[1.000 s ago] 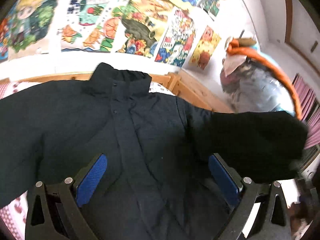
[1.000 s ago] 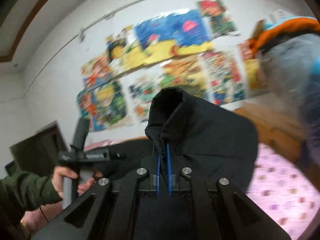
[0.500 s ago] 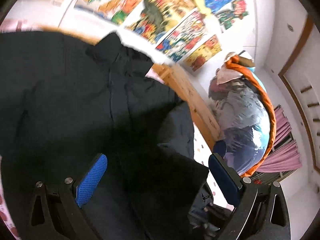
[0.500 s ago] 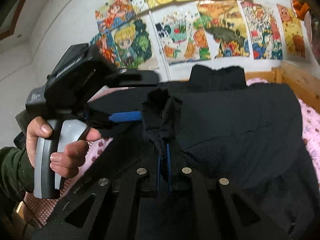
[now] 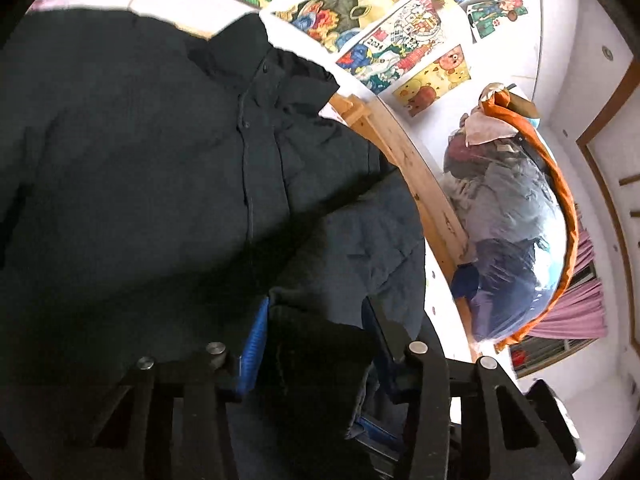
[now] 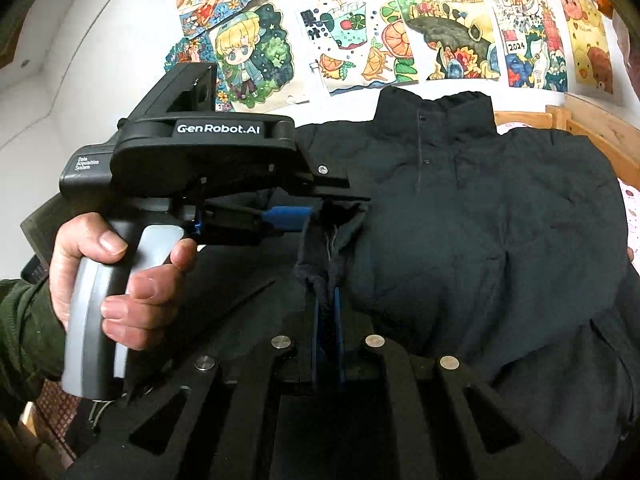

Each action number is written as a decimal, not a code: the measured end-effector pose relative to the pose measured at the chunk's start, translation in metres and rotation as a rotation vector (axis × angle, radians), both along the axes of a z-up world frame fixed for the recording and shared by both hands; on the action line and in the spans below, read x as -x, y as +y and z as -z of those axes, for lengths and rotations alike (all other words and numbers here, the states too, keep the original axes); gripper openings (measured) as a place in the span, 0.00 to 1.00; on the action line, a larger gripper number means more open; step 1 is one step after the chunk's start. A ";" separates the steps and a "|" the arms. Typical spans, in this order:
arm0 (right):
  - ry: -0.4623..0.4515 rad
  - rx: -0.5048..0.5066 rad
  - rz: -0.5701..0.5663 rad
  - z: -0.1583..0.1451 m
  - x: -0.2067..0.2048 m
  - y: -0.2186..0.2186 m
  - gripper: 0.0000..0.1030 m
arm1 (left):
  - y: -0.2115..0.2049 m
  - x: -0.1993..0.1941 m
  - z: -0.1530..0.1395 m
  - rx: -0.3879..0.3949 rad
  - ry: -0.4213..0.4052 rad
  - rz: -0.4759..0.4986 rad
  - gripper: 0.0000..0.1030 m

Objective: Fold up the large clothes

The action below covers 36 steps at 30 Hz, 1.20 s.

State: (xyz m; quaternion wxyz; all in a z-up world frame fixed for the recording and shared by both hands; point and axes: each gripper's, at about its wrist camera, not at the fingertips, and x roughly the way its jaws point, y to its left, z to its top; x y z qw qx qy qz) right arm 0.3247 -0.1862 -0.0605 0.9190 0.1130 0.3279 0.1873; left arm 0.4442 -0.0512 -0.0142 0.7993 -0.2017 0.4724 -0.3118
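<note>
Now the sleeve point(image 6: 460, 264) is folded across the black jacket point(image 5: 132, 168) on the bed, the right claw point(image 6: 327, 312) pinches its cuff, and the left claw point(image 5: 316, 344), wide open before, is closing on it too.

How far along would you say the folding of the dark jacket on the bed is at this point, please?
Early on. Done: the jacket lies front up, collar toward the wall, and its right sleeve is drawn across the chest. In hand: the right tool is shut on the cuff, and the left tool is closing with cuff fabric between its blue pads. Left: the other sleeve and folding the body; neither looks started.
</note>
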 end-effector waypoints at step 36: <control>0.217 0.278 0.230 0.067 -0.180 -0.095 0.72 | 0.088 -0.049 0.035 -0.376 -0.139 -0.365 0.22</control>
